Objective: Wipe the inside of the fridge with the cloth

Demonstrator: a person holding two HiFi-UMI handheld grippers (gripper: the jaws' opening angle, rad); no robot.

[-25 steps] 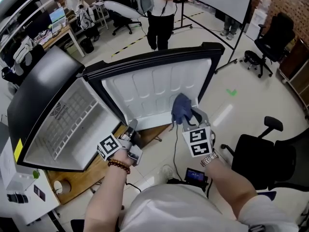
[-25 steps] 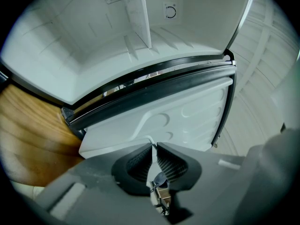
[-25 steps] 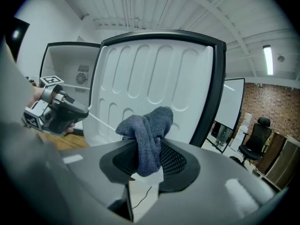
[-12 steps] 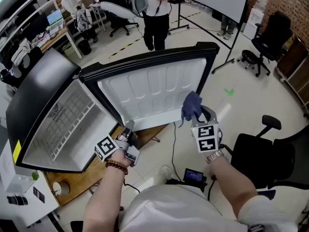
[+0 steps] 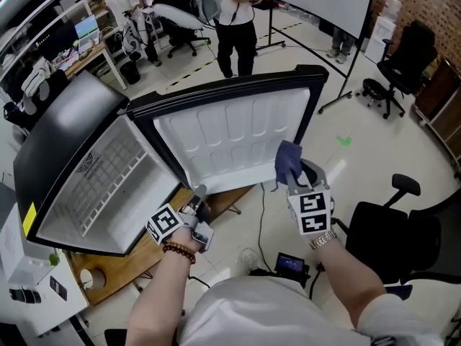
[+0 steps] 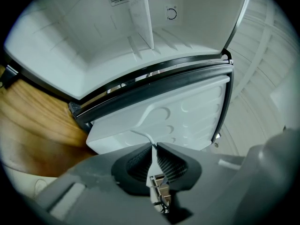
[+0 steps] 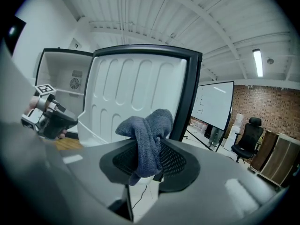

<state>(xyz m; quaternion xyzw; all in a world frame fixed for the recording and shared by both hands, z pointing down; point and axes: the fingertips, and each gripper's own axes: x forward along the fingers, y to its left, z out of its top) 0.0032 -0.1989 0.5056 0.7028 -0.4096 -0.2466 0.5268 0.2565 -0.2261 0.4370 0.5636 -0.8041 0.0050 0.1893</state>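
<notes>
Rightward along the lower edge of the door (image 5: pixel 230 128), the right hand-held gripper (image 5: pixel 302 176) has carried the cloth (image 5: pixel 288 159) since a second ago. In the head view the cloth is by the lower right corner of the open fridge (image 5: pixel 94 175) door. Left gripper view: the left hand-held gripper (image 6: pixel 153 147) has its jaws almost together, pinching a thin white lip of the door. Right gripper view: the jaws clamp the bunched cloth.

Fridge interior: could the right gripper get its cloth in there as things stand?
Probably yes: the door stands wide open, and nothing shows between the cloth in the right gripper and the fridge interior.
</notes>
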